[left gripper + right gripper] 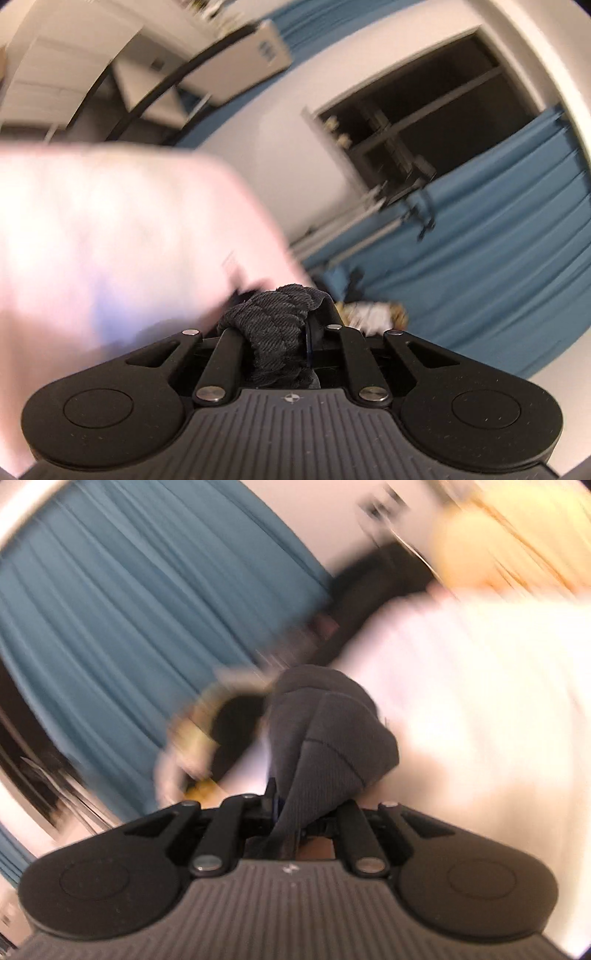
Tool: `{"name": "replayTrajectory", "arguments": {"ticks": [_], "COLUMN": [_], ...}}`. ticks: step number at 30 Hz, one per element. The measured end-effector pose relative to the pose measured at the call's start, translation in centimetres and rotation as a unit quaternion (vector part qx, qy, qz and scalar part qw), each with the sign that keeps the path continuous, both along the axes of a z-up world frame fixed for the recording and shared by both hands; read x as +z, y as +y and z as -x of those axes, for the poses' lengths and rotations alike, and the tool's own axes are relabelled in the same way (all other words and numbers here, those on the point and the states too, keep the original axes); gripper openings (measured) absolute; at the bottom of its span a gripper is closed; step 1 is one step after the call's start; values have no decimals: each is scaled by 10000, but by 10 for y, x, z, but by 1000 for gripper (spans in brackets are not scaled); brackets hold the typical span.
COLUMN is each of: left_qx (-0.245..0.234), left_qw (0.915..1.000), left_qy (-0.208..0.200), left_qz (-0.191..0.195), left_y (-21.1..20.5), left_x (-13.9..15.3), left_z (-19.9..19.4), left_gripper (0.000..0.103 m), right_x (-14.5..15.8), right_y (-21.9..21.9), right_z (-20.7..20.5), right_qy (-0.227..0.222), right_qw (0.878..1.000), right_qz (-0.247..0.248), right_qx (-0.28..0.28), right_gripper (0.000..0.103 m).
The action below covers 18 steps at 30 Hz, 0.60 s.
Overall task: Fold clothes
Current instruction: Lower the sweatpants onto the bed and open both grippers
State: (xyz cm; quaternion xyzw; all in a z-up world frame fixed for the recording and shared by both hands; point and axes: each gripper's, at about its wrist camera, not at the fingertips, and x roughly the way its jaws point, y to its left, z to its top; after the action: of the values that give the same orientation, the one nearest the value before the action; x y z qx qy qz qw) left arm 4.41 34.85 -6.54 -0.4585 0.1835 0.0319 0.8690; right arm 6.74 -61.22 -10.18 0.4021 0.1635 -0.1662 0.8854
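Room: I see blue curtains (491,258) along a pale wall and a dark window (417,110); both views are smeared.
Garment: a dark grey knit garment (325,731) is lifted off any surface and bunched between my two tools, in front of a blurred white cloth (461,701).
Left gripper (273,332): pressed together on a ribbed fold of it.
Right gripper (291,812): pinching a seamed edge.
Handling: I judge it soft, light and limp; it will sag, so I'd hold the corners or hem.
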Motion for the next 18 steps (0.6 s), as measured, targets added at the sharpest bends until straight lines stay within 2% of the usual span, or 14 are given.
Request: {"name": "replayTrajectory", "arguments": {"ticks": [1,2,5,7,9,11,13,16,18], "left_qx": [-58,-104,-130,-221,-296,-398,-523,-703,-842], "left_qw": [9999,9996,9990,9986,9972,9945,9894,9778,9680], "left_qy": [138,262,403,392,499,660,782,1016,1124], "left_qz": [-48,-92,-173,-285,-472,-713,-1105,-1693,-2080], "left_y": [-1,-2,-2,-2,-11,-27,-44,-70,-87], "left_x": [-9,-17,-23,-18,-10,-5,2,18,28], "left_z": [7,13,17,22,28,37,48,55,60], "left_gripper": [14,15,17,20,36,46,46,51,58], "right_x": [-23,-36,-39,-26,-12,1,10,27,42], "right_y": [-3,-3,-2,4,17,33,52,72,82], "right_z": [10,17,24,22,25,31,38,42,45], "right_qy": [247,232,125,375,563,710,916,1100,983], "right_qw": [9997,9996,9997,9992,9984,9969,9943,9902,9897], "right_qz": [-89,-145,-209,-108,88,337,538,856,1030], "right_qx": [-3,-32,-49,-47,-71,-104,-107,-20,144], "right_gripper": [12,15,21,36,59,62,66,66,66]}}
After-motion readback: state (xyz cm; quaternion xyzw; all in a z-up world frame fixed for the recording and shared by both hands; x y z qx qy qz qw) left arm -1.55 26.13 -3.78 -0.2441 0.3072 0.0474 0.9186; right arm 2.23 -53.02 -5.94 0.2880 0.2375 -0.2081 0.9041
